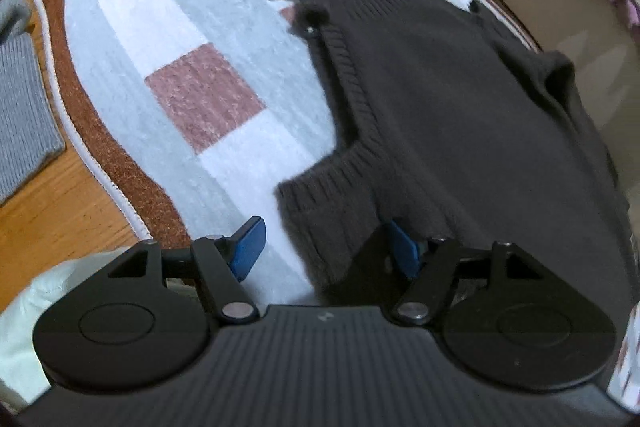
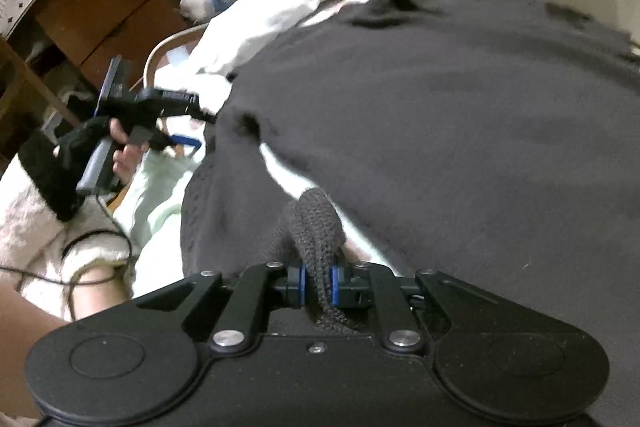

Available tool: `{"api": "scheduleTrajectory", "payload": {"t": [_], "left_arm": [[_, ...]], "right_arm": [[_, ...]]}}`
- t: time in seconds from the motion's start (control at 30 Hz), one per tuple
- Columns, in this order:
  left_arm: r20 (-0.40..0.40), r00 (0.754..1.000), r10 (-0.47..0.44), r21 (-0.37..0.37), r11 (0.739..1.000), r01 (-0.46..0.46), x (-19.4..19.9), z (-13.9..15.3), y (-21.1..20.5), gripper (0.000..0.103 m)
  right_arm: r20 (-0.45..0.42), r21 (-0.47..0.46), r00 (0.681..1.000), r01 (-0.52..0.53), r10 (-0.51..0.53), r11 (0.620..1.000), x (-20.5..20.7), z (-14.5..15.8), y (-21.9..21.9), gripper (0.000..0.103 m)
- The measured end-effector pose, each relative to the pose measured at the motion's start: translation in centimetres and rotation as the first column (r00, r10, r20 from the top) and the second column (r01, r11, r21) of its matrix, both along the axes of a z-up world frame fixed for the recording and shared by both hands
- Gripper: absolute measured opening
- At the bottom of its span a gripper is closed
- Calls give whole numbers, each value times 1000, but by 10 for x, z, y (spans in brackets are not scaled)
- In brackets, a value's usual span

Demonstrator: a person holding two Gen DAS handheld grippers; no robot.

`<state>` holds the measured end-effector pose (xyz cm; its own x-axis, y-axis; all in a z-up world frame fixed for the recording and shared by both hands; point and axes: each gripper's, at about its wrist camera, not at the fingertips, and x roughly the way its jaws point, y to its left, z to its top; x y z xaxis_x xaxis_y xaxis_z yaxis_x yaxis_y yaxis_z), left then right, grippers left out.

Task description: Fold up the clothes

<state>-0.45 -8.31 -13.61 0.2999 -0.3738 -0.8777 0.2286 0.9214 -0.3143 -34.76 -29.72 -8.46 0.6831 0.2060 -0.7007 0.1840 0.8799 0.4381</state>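
— Pinching anything, that right gripper (image 2: 316, 285)?
— Yes, a knit fold of the dark sweater (image 1: 460, 115), which lies spread on the checked mat (image 1: 192, 67).
— And the left gripper (image 1: 326, 247)?
— Spread wide, one finger seemingly touching the ribbed hem.

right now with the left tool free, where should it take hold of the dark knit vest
Probably the ribbed edge of the dark knit vest nearest the open left tool, coming straight ahead and low. That corner lies flat on the checked mat. The right tool already pinches another bunched part.
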Motion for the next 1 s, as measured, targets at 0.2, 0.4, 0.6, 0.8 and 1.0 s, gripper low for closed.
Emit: {"api": "scheduleTrajectory", "payload": {"t": [0.2, 0.4, 0.6, 0.8, 1.0], "left_arm": [[86, 993, -85, 102, 992, 76, -10, -1, -22, 76], [307, 933, -190, 132, 979, 156, -27, 35, -28, 5], [460, 877, -137, 78, 990, 114, -32, 79, -6, 5], [269, 960, -73, 83, 995, 53, -10, 43, 9, 6], [223, 972, -72, 87, 995, 54, -5, 38, 7, 6]], "right_arm": [[49, -30, 995, 85, -84, 996, -4, 8, 0, 14], [152, -18, 981, 123, -118, 992, -13, 34, -8, 14], [181, 79, 981, 62, -75, 995, -11, 42, -9, 14], [203, 178, 977, 30, -67, 984, -12, 41, -5, 14], [247, 267, 962, 46, -115, 963, -28, 59, -16, 14]]}}
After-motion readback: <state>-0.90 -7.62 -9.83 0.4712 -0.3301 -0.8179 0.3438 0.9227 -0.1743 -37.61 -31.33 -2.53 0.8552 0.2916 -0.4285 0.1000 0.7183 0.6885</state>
